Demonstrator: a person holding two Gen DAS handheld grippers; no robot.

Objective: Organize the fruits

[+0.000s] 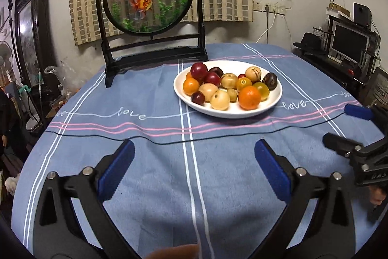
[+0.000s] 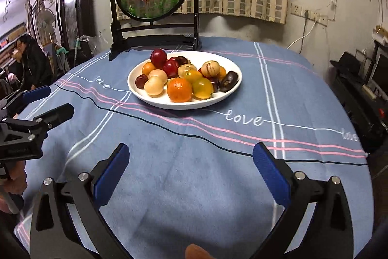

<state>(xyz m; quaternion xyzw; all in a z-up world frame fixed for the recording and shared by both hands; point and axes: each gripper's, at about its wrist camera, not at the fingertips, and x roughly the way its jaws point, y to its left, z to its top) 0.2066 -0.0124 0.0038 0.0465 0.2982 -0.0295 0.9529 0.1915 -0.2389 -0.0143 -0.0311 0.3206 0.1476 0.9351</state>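
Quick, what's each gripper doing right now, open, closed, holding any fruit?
Left gripper: open, holding nothing, over the blue tablecloth.
Right gripper: open, holding nothing; the fruits sit on the white plate.

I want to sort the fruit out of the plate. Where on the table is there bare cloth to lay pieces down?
Bare cloth lies between the white plate and both open grippers, left gripper and right gripper, across the pink stripes. More lies left of the plate, before the fish screen. The plate itself is crowded with fruit.
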